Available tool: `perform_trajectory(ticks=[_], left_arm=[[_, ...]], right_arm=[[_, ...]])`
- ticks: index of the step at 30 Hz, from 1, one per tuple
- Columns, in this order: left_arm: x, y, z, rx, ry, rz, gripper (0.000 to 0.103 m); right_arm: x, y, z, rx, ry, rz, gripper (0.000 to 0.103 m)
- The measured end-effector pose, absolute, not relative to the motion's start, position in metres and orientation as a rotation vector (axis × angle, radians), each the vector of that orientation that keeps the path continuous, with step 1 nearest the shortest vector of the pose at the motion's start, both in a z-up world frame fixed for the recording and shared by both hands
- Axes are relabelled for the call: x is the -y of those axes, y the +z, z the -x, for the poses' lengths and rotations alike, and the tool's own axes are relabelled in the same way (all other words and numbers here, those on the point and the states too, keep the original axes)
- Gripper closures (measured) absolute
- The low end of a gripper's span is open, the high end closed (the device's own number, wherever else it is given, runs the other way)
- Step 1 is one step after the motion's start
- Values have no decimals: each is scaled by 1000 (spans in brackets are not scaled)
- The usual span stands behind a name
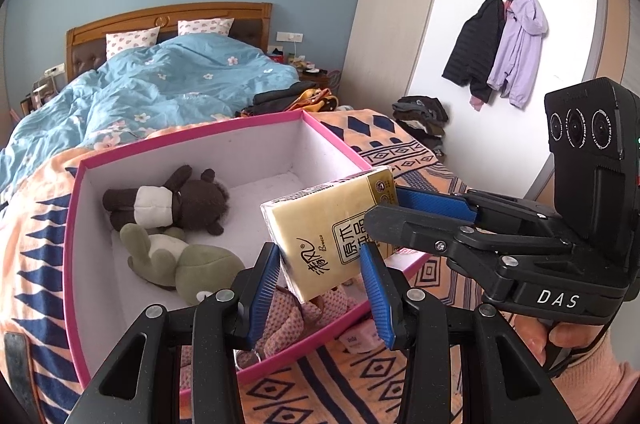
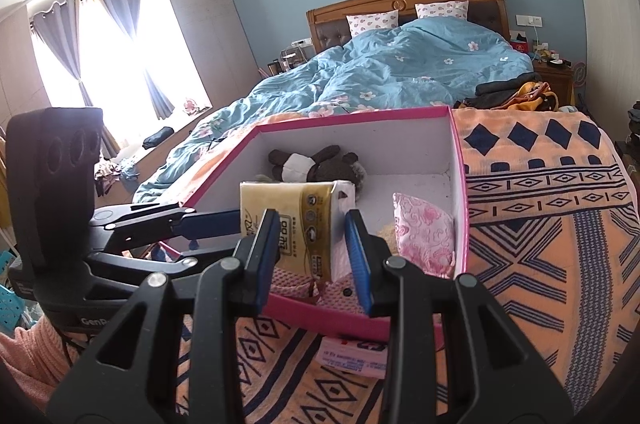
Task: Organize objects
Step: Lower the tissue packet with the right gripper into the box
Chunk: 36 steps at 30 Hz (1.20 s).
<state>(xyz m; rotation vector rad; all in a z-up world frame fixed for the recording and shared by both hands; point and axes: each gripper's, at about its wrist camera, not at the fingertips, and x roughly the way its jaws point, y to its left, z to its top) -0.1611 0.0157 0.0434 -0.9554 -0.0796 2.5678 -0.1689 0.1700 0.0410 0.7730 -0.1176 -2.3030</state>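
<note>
A yellow tissue pack (image 1: 328,220) (image 2: 298,216) hangs tilted over the near part of a pink-rimmed box (image 1: 192,140) (image 2: 460,192) with white walls. My left gripper (image 1: 320,252) (image 2: 230,228) is shut on the pack's lower end. From the right, my right gripper (image 1: 384,208) (image 2: 312,220) is shut on its other end. Inside the box lie a brown plush toy (image 1: 188,200) (image 2: 320,162), a green plush frog (image 1: 180,260), a pink knitted piece (image 1: 288,320) and a pink floral pouch (image 2: 424,236).
The box rests on an orange and navy patterned blanket (image 2: 540,224) at the foot of a bed with a blue duvet (image 1: 160,84). A flat printed packet (image 2: 352,356) pokes out under the box's near edge. Folded clothes (image 1: 288,100) lie behind the box. A hand in a pink sleeve (image 1: 580,352) holds the right gripper.
</note>
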Motion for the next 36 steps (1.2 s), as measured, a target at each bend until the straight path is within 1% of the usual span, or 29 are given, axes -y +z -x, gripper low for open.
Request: perform_trajectory(ticks=[24,36], left_arm=[[-16,24,200,125,2534,1059,62],[-7,9,216,181,2515,1132,62]], right_arm=[[-168,17,212,170,-2314,-898,66],[-156,8,226,128,-2345,-945,71]])
